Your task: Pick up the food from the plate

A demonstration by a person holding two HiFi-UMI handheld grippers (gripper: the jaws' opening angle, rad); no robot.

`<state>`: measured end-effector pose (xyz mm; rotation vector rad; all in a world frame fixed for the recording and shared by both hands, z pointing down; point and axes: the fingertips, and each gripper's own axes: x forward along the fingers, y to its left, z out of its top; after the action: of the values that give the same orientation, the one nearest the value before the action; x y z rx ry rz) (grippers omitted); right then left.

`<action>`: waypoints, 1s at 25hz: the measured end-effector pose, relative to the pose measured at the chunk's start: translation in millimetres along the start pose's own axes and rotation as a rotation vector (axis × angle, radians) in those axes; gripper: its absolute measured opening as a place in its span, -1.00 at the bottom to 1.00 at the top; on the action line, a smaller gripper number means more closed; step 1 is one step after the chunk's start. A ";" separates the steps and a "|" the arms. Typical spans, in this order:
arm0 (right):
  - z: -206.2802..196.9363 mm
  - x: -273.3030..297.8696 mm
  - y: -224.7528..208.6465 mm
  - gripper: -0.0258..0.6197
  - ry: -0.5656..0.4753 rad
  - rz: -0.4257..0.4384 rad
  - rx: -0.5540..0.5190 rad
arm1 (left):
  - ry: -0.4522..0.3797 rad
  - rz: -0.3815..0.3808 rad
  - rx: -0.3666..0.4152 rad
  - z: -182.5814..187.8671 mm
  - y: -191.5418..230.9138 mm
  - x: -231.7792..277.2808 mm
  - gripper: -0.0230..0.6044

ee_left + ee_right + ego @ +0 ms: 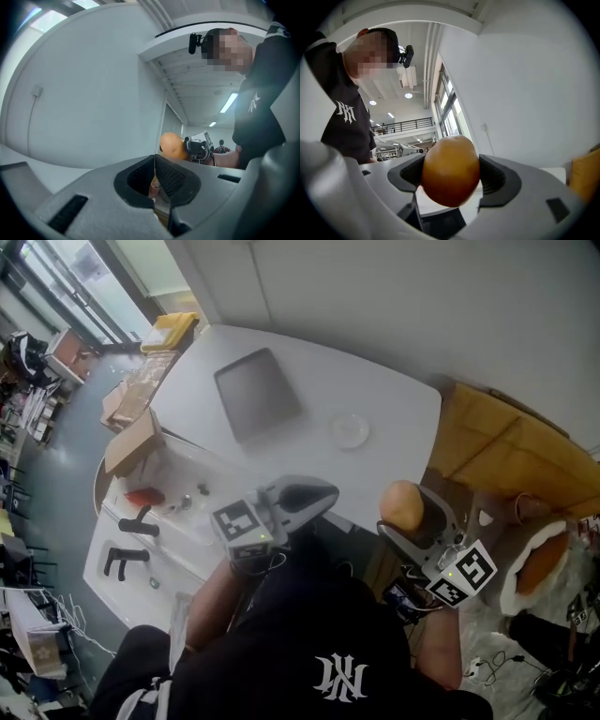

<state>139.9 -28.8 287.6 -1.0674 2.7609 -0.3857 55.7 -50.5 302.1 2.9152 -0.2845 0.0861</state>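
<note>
Black shirt fabric with a white emblem fills the bottom of the head view, and both tools rise just beyond it. The right gripper [418, 520] is pinching the food [401, 503], a smooth, rounded orange-brown piece. In the right gripper view the two ribbed pads [493, 174] press its left and right flanks about mid-height, with the food [450, 171] bulging above and below them. The left gripper [309, 495] carries nothing. In its own view its jaws are pressed together into a thin seam, and the left gripper [155, 164] points toward the held food in the distance.

The small pale plate [349, 430] sits on the white table [394, 395], just beside a dark flat tray [258, 393], and it looks bare. The food is off the table altogether, held in the air past the table's near edge and well apart from the plate. So the lift itself looks done, and the step in hand is holding and carrying.

To do that well, the squeeze should stay even and no harder than needed, since a rounded, smooth skin can pop out sideways under too much pressure or slide down under too little. Keeping the jaws level, so that the weight hangs between the pads and not off their tips, would help. So would slow travel without sudden twists. The left tool is best kept clear but near enough to steady the food if it starts to slip.
</note>
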 end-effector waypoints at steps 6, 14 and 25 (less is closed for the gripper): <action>-14.3 -21.0 46.2 0.16 -0.028 0.036 0.070 | 0.006 -0.035 0.000 -10.3 -49.6 -13.5 -0.91; -23.3 5.3 100.3 0.16 0.015 0.038 0.001 | -0.004 -0.107 0.025 -14.7 -75.7 -53.1 -0.91; -51.2 22.6 141.4 0.16 0.025 0.010 0.006 | 0.017 -0.133 0.058 -36.7 -84.0 -102.5 -0.91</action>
<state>21.2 66.0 293.8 -1.0538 2.7837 -0.4086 -29.5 56.9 312.9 2.9805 -0.0868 0.0995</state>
